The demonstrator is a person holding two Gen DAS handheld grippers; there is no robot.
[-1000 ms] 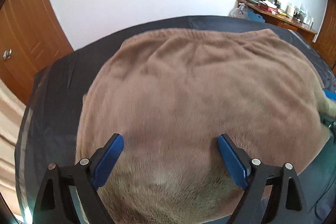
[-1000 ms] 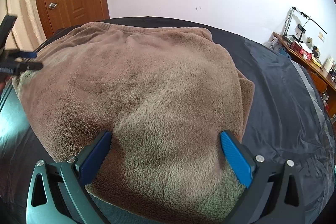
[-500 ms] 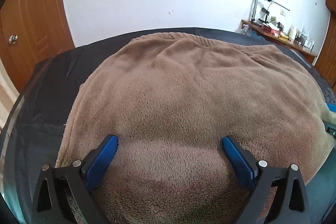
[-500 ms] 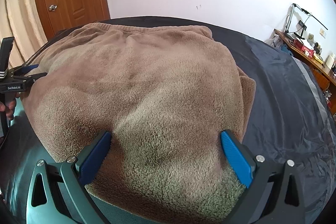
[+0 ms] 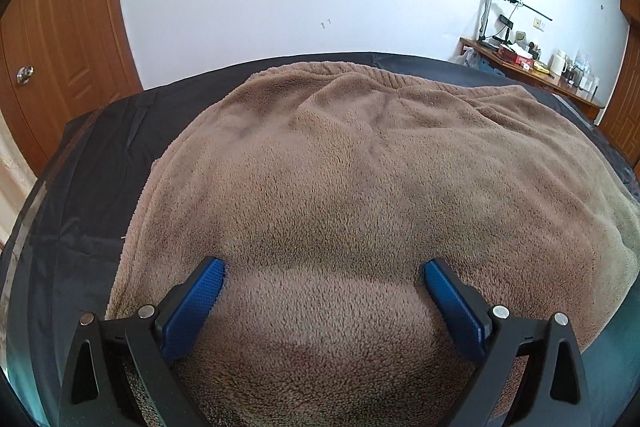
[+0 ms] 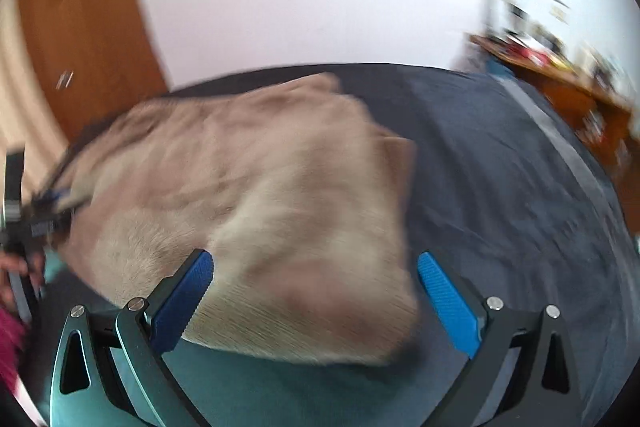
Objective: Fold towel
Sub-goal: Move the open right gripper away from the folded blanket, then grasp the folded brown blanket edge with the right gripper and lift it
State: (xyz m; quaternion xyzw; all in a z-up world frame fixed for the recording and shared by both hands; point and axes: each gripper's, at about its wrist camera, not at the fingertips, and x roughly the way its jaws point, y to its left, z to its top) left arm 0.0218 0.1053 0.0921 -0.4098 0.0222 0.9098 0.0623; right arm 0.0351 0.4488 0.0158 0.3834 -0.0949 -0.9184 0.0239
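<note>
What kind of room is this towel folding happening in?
Most likely a bedroom: the fluffy brown towel lies on a wide surface under a dark sheet, probably a bed, with a panelled wooden door and a cluttered wooden side table along the white wall.

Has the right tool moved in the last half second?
Yes. The right tool has pulled back and to its right: the towel sits farther left in its view, and more dark sheet shows.

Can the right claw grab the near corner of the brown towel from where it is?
Probably yes. The right claw is open, and the towel corner lies between its fingers with nothing on top. The picture is blurry, so I can't be sure.
</note>
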